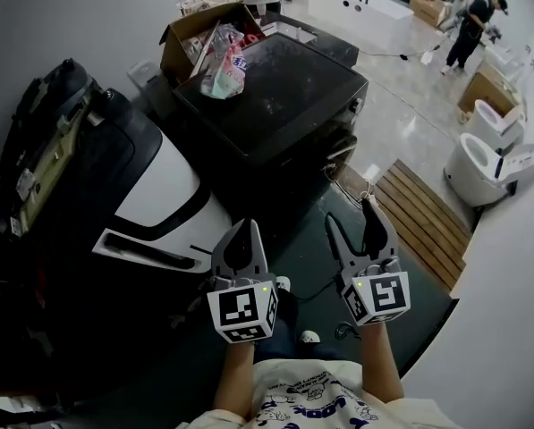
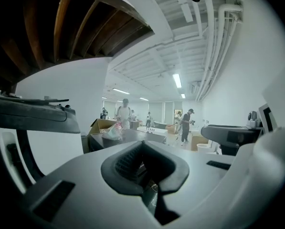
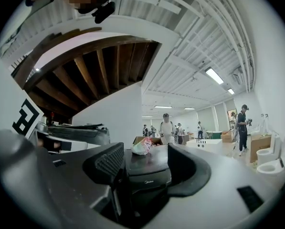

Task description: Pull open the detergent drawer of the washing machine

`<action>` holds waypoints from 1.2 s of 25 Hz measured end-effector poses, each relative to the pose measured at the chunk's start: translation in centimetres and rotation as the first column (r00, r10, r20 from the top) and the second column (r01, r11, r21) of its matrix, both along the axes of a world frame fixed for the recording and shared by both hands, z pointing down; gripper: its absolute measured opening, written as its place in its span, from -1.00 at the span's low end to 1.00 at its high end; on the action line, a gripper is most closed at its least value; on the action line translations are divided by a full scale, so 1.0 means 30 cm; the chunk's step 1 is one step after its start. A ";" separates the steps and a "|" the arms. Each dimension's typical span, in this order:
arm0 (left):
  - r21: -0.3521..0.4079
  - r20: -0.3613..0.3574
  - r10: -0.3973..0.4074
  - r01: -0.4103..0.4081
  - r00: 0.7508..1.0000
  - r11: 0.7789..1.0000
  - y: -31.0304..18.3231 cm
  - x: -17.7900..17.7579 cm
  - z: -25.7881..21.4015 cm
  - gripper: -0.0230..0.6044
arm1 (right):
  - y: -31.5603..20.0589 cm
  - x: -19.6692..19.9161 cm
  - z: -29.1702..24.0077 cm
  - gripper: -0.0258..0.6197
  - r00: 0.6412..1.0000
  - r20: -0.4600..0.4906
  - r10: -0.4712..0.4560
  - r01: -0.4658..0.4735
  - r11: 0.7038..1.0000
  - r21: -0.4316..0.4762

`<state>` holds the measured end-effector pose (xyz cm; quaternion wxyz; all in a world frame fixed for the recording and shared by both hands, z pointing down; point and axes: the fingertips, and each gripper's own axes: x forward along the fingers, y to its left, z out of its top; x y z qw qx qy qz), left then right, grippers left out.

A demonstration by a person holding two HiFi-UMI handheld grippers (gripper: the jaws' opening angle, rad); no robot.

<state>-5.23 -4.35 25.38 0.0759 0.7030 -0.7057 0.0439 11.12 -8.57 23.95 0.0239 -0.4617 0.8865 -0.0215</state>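
Note:
The black washing machine [image 1: 275, 88] stands ahead of me, its front turned toward the lower right. A detergent drawer cannot be told apart on the dark front panel [image 1: 345, 137]. My left gripper [image 1: 243, 234] hangs low in front of the machine, its jaws shut on nothing and well short of the front. My right gripper [image 1: 354, 225] is level with it on the right, open and empty. Between the right gripper's [image 3: 144, 163] pads, the right gripper view shows the machine's glossy top and front [image 3: 148, 178] straight ahead. The left gripper's [image 2: 143, 144] pads meet at the tips.
A pink bag [image 1: 224, 70] and an open cardboard box [image 1: 190, 34] sit on the machine's far left. A white-and-black appliance [image 1: 164, 195] stands close on the left. To the right lie a wooden slat platform [image 1: 423, 222] and toilets [image 1: 481, 164]. A person [image 1: 470, 25] mops farther off.

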 end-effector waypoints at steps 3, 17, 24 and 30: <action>0.003 0.000 0.010 -0.010 1.000 1.000 -0.113 -0.060 -0.003 -0.88 | -0.104 -0.068 0.007 -0.04 1.000 0.000 0.004 -0.004 1.000 -0.011; -0.047 -0.004 0.065 -0.065 0.998 0.997 -0.526 -0.300 0.100 -0.88 | -0.493 -0.310 0.137 -0.04 0.998 0.037 0.047 -0.042 0.992 -0.120; -0.070 0.009 0.090 -0.089 0.996 0.994 -0.653 -0.364 0.182 -0.88 | -0.604 -0.381 0.228 -0.04 0.996 0.082 0.031 -0.016 0.985 -0.171; -0.087 0.025 0.096 -0.094 0.995 0.992 -0.712 -0.394 0.260 -0.88 | -0.643 -0.426 0.330 -0.04 0.976 0.218 -0.016 0.067 0.970 -0.233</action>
